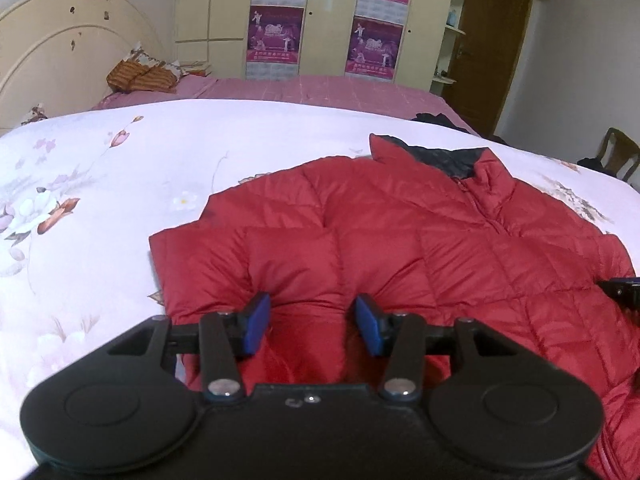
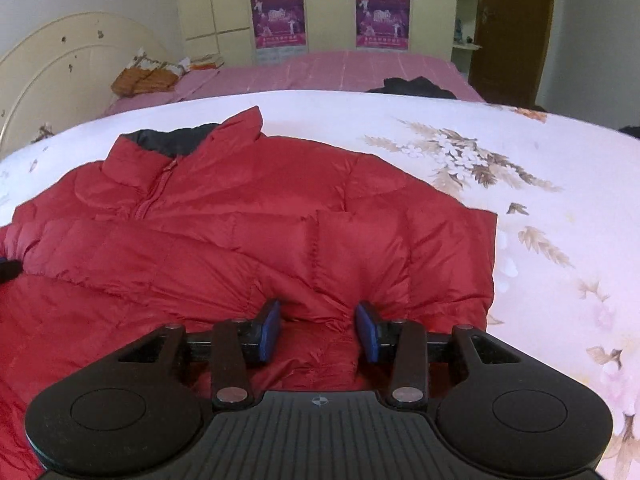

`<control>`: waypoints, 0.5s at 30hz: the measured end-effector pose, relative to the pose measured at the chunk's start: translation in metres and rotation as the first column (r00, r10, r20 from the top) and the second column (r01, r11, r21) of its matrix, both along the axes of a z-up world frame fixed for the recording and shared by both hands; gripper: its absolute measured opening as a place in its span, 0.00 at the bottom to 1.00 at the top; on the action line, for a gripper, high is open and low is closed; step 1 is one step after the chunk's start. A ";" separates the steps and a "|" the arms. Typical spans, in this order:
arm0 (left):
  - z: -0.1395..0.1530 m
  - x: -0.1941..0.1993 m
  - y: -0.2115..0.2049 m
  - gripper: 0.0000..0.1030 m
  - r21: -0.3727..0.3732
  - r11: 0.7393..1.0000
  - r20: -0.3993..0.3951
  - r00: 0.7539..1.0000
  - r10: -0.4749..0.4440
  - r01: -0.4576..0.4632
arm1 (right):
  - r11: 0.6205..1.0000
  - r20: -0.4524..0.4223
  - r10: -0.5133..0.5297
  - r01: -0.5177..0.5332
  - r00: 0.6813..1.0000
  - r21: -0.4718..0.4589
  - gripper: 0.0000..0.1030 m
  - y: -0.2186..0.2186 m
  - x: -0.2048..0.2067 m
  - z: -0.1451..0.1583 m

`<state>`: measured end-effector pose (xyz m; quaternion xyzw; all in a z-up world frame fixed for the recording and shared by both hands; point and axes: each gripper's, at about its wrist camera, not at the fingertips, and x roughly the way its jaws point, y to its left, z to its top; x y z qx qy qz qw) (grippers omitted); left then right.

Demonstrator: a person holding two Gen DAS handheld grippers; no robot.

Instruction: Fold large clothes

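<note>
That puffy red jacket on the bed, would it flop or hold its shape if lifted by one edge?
The red jacket would probably flop and drape, since its quilted panels already crease. It looks light for its bulk. The shiny shell may slide between the fingers.

A red quilted puffer jacket (image 1: 400,240) lay spread flat on the bed, front side up and zipped, its dark-lined stand-up collar at the far end from each hand-held gripper. Both sleeves were folded inward across the chest. Its near hem bunched in puffy folds directly ahead of the left hand-held gripper (image 1: 312,322) and the right hand-held gripper (image 2: 318,326).
</note>
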<state>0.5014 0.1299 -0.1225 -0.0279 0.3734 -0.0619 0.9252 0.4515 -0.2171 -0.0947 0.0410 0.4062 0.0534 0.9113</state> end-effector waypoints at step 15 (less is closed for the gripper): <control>0.008 -0.030 -0.029 0.46 -0.010 0.998 0.028 0.997 -0.068 0.068 | 0.999 -0.025 -0.029 0.029 0.999 -0.014 0.39 0.009 -0.025 0.025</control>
